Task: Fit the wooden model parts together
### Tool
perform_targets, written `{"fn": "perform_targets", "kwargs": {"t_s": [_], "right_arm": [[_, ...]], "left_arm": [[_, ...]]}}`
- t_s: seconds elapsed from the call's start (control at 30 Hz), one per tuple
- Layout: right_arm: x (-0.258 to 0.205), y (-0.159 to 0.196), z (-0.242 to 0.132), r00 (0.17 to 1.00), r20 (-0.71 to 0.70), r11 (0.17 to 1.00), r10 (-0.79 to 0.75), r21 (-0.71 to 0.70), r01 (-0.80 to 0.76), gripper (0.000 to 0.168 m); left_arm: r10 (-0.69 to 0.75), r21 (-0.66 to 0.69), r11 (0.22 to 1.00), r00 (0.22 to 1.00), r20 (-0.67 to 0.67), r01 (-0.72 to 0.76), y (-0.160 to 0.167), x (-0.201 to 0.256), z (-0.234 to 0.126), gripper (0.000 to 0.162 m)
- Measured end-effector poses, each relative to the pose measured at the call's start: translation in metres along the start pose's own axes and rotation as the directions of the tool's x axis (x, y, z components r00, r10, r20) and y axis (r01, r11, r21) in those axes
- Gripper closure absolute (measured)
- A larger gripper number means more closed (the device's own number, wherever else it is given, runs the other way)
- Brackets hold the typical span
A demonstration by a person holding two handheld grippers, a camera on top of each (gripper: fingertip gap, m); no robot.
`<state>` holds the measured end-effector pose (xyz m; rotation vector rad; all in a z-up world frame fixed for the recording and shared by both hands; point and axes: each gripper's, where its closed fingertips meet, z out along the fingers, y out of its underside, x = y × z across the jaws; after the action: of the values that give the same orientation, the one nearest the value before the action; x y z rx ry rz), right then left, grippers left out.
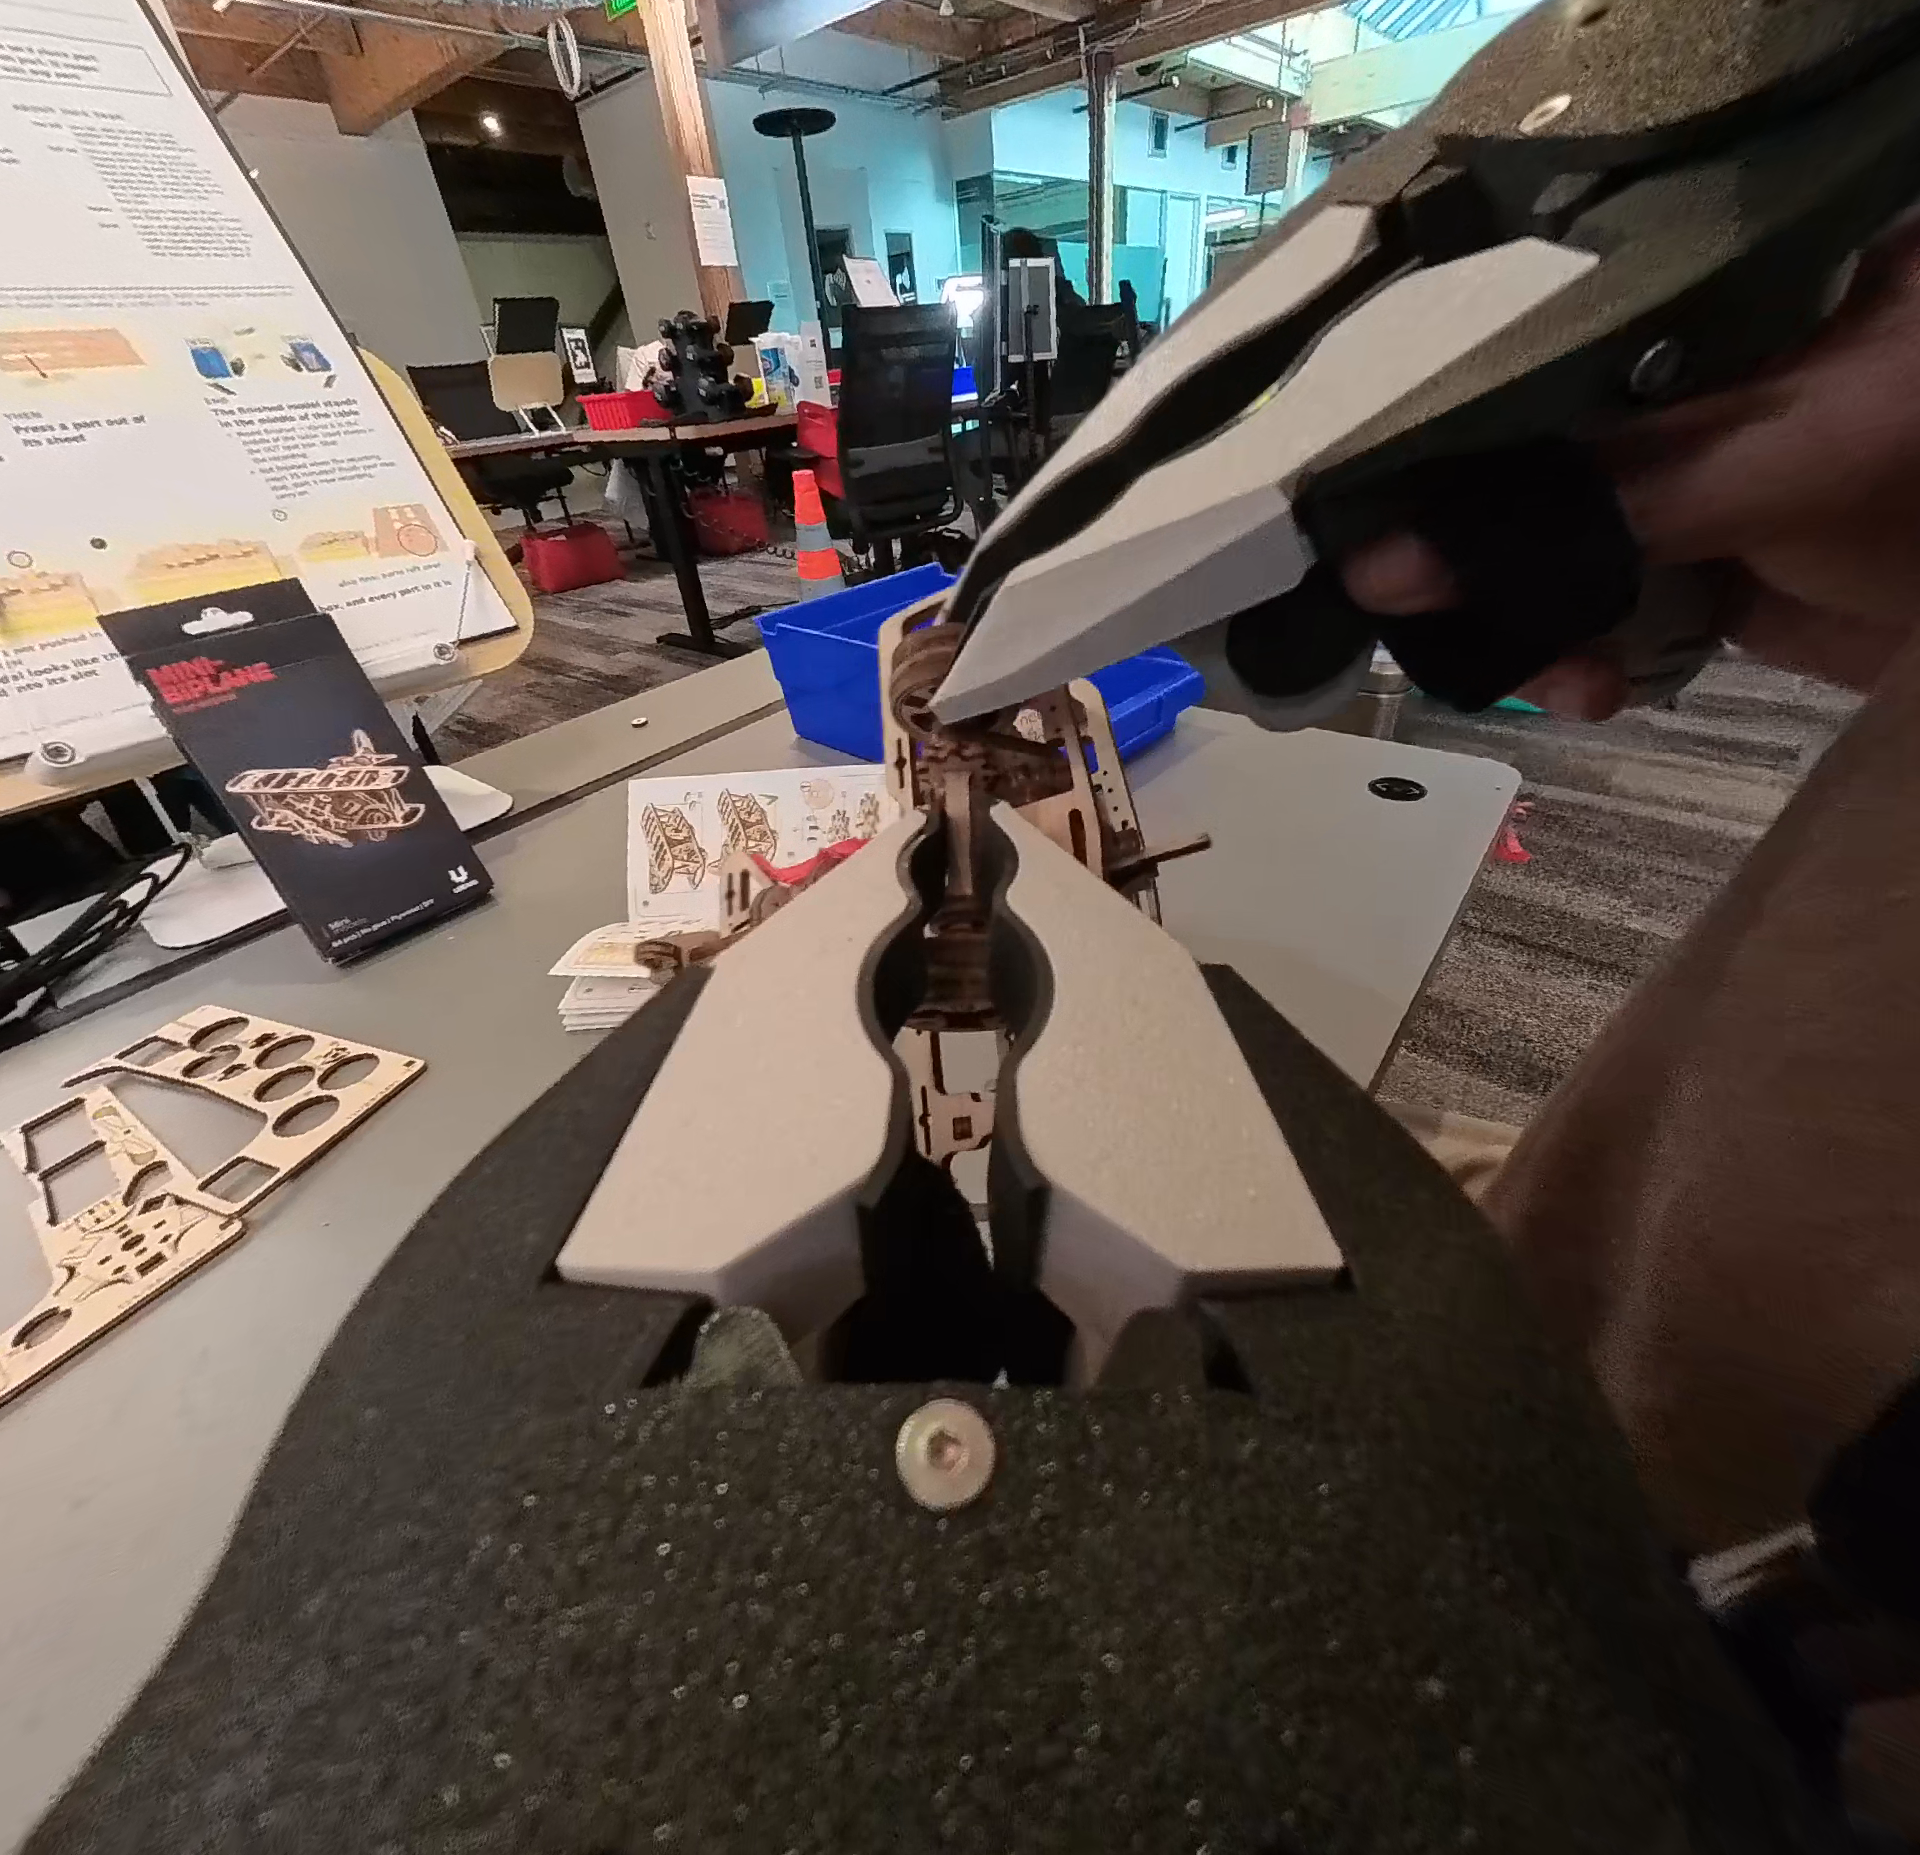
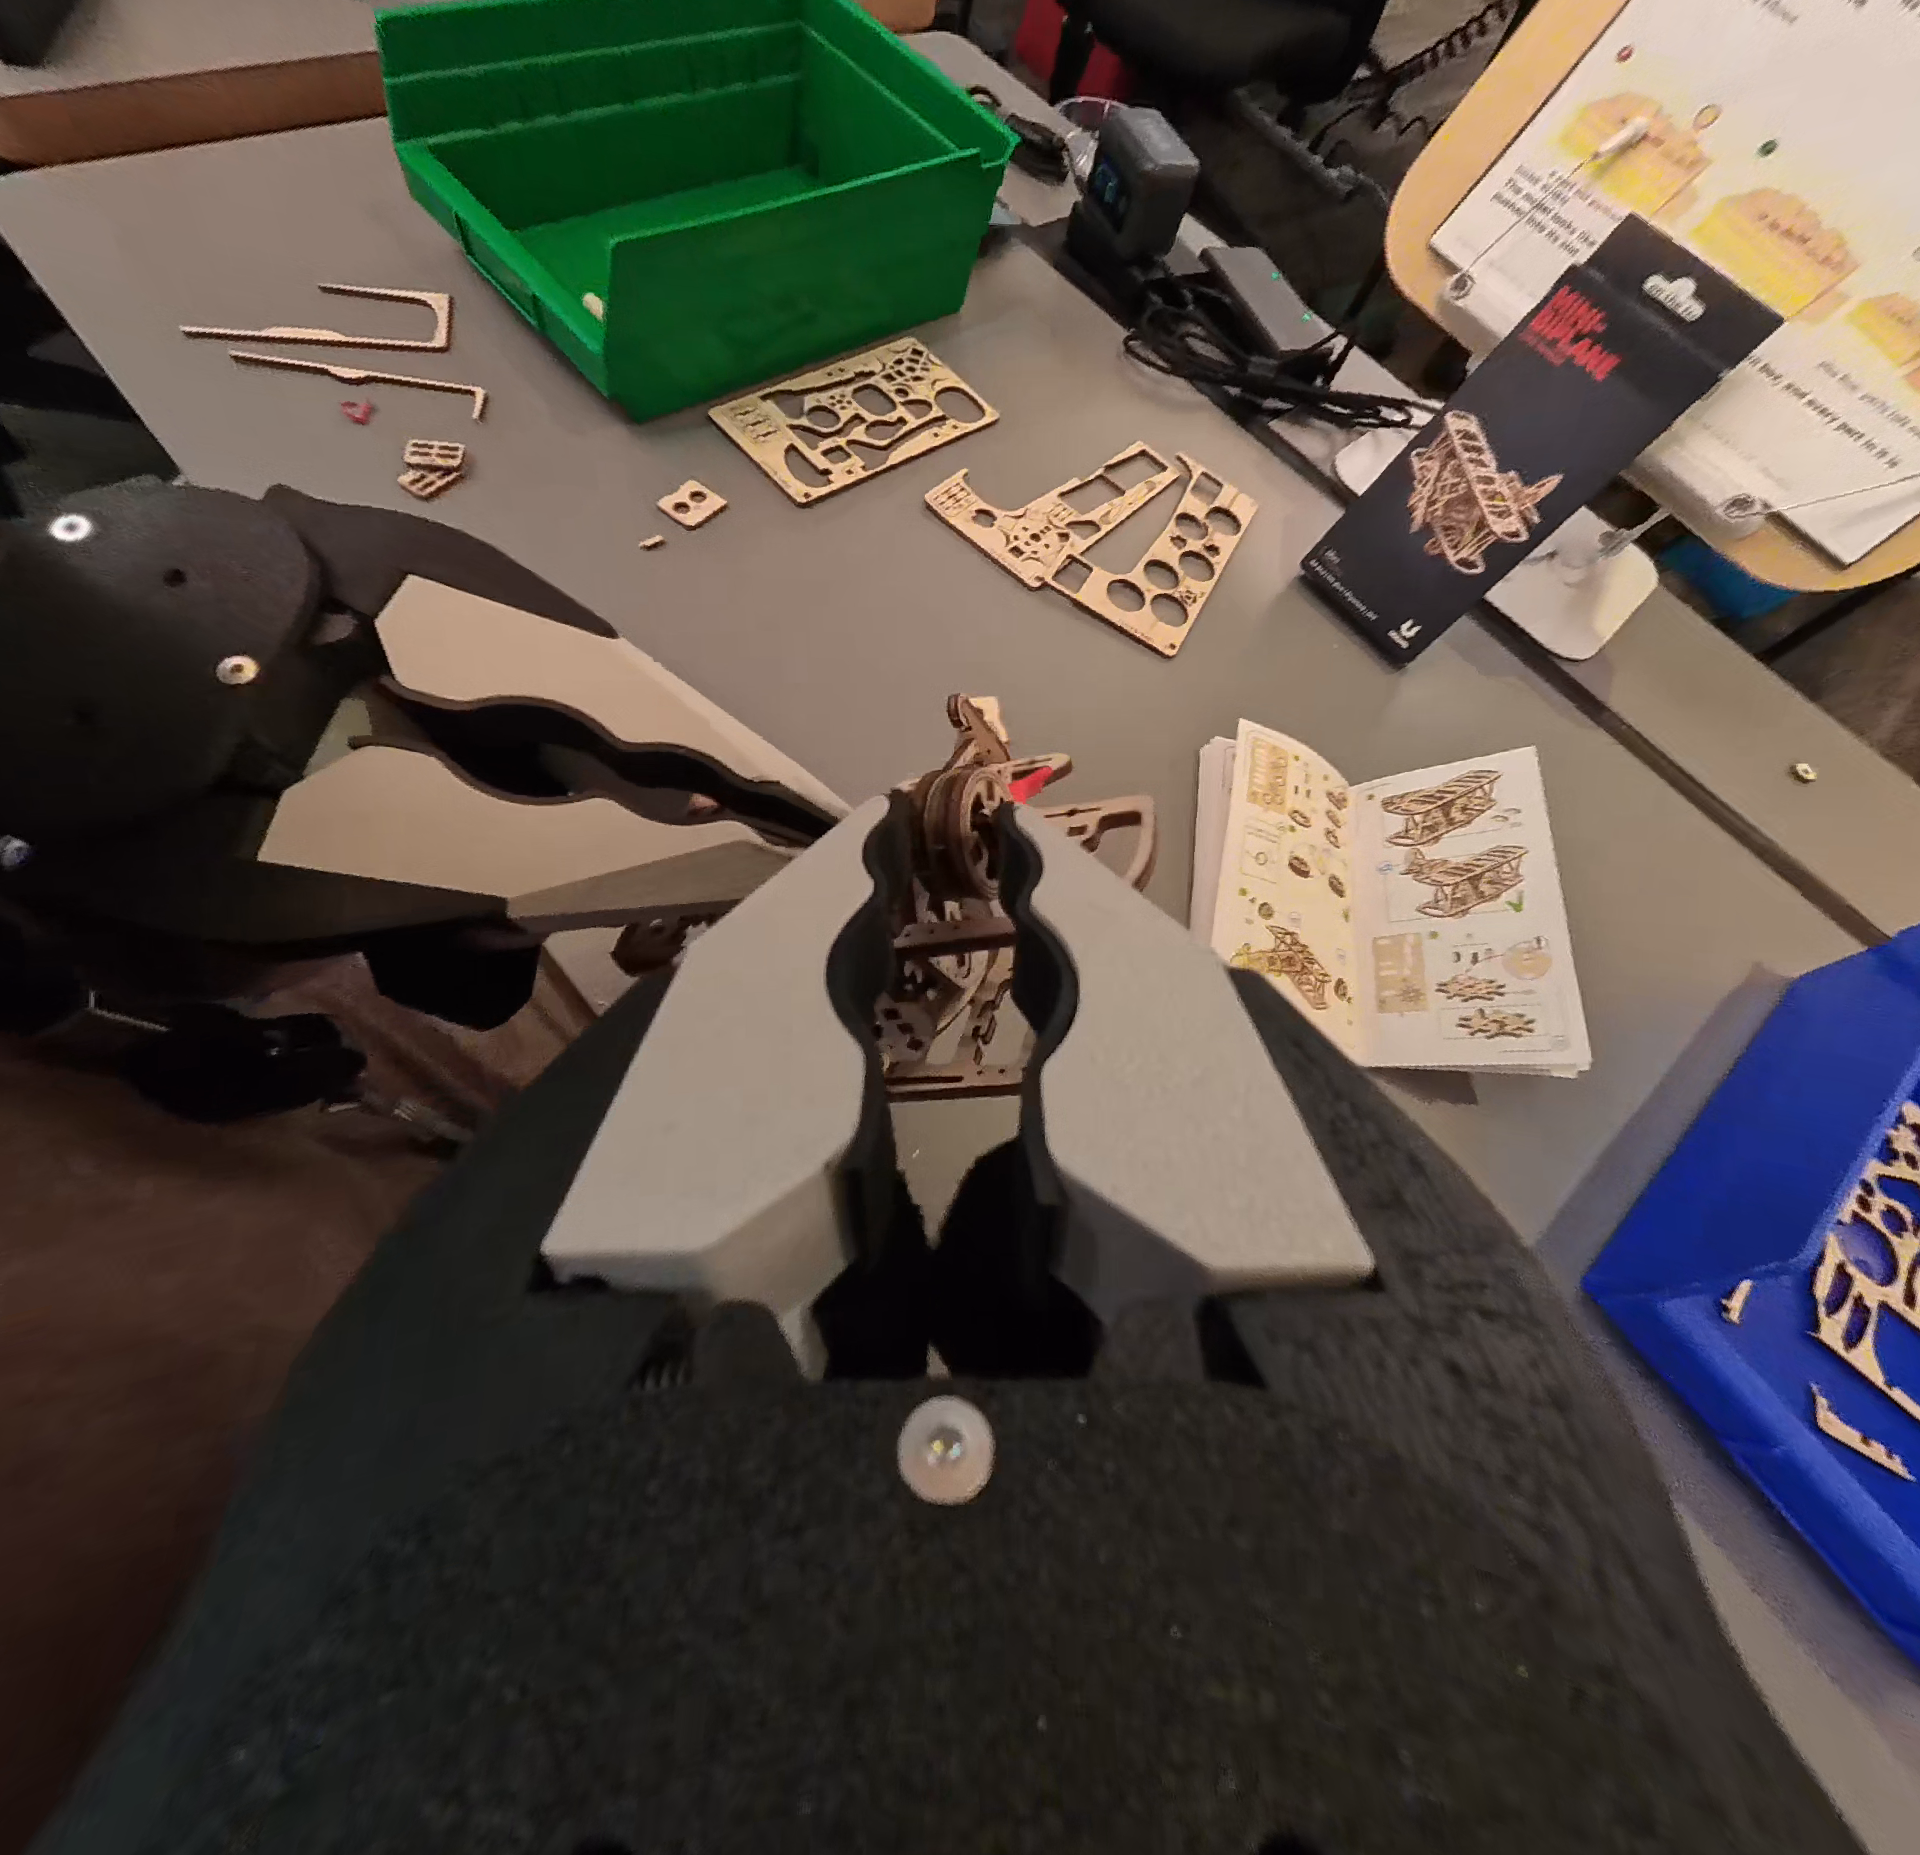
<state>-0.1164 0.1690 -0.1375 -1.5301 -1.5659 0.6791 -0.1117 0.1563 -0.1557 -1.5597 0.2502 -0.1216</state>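
While my left gripper [image 1: 954, 875] clamps the model [image 1: 961, 932] above the table's [image 1: 1299, 870] near edge to steady it, my right gripper [image 2: 951, 818] pinches its wheel [image 2: 961, 818], seating it I guess.

Grey table [image 2: 852, 600], office chairs [image 1: 894, 423] behind

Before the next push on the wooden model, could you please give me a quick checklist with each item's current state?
1. Left gripper clamped on the wooden biplane model: ok.
2. Right gripper closed on the model's round layered part: ok.
3. Part seated fully in its slot: cannot tell.
4. Model lifted off the grey table: ok.
5. Instruction booklet open nearby: ok.
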Motion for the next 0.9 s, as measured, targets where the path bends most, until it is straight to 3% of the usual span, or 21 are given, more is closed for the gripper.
{"fn": "perform_targets", "kwargs": {"t_s": [0.9], "right_arm": [[-0.0001,-0.0001,-0.0006,0.995,-0.097,1.000,-0.001,0.025,0.004,0.151]], "left_arm": [[-0.026,0.016,1.000,1.000,-0.007,0.026,-0.0014,-0.0002,-0.0004,0.162]]}}
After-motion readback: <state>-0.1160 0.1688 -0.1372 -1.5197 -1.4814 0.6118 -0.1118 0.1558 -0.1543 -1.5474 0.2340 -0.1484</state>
